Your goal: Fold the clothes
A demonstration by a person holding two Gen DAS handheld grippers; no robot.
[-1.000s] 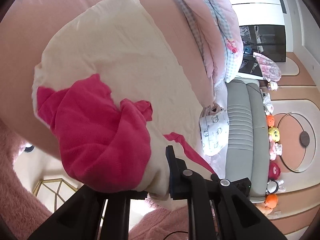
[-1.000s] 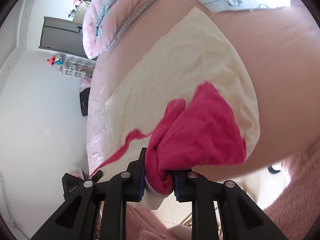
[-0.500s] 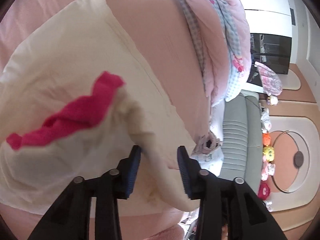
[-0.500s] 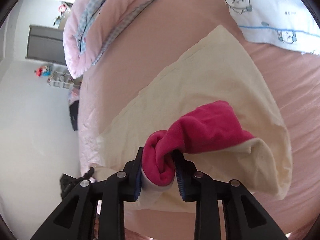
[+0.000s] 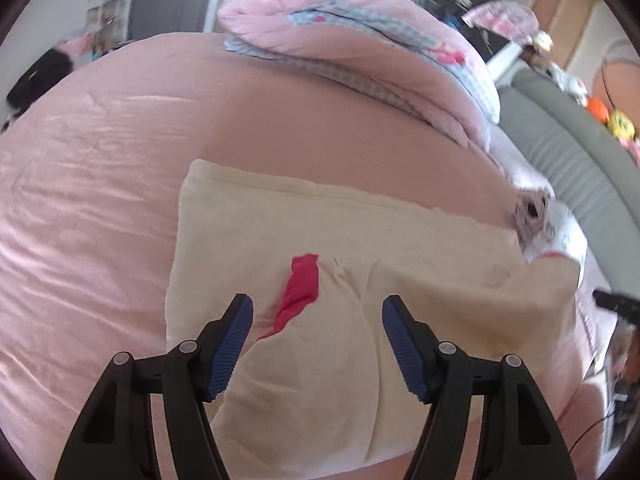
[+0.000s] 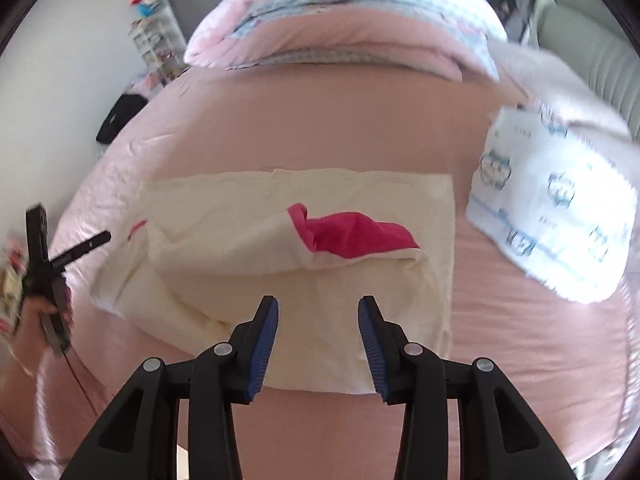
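A cream garment [image 5: 400,264] with a magenta-pink part [image 5: 301,288] lies folded over on the pink bed [image 5: 88,184]. In the right wrist view the cream garment [image 6: 304,208] shows its pink part [image 6: 356,236] peeking from under the folded-over layer. My left gripper [image 5: 317,308] is open and empty just above the near half of the garment. My right gripper [image 6: 318,308] is open and empty over the garment's near edge. The left gripper also shows at the left edge of the right wrist view [image 6: 48,256].
A folded pink quilt [image 6: 344,16] lies at the far side of the bed. A white garment with blue cartoon print [image 6: 552,216] lies to the right of the cream one. A grey sofa [image 5: 576,152] with toys stands beyond the bed.
Both grippers have let go of the garment and opened. The lifted half now lies folded over on the bed, and both cameras have swung back to look down at it.
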